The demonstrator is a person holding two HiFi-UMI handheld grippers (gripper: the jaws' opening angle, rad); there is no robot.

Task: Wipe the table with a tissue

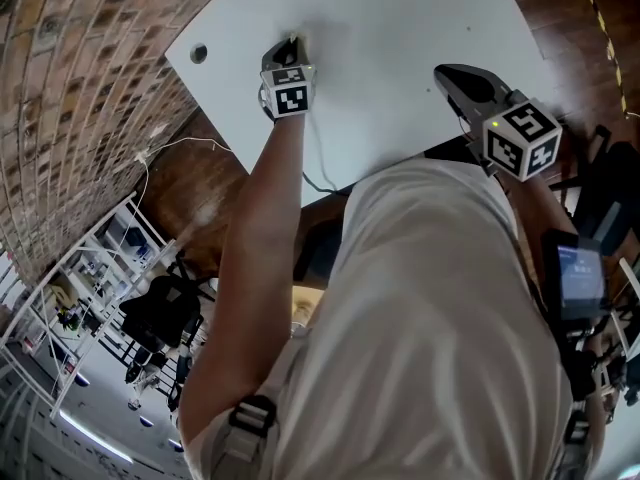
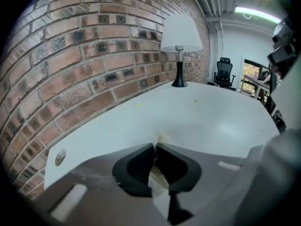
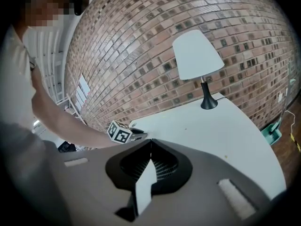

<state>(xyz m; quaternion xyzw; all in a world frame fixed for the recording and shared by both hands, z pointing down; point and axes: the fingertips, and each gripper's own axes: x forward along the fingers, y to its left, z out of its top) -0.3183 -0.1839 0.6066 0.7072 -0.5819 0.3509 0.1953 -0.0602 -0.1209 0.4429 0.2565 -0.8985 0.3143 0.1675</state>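
My left gripper [image 1: 293, 43] reaches out over the white table [image 1: 400, 28], tips down at its surface near the left side. Its jaws are shut on a crumpled white tissue [image 2: 159, 180]; a small tuft of it pokes out past the tips [image 2: 162, 138] against the tabletop [image 2: 211, 121]. My right gripper [image 1: 445, 71] hovers over the table's near right edge. Its jaws [image 3: 150, 141] are shut with nothing between them. From there I see the left gripper's marker cube [image 3: 120, 133] to the left.
A brick wall [image 2: 94, 55] runs along the table's left side. A white-shaded lamp [image 2: 181, 36] stands at the far end. A cable hole [image 1: 198, 53] sits in the near left corner. A white cable [image 1: 315, 168] hangs off the near edge. An office chair [image 2: 225, 72] stands beyond.
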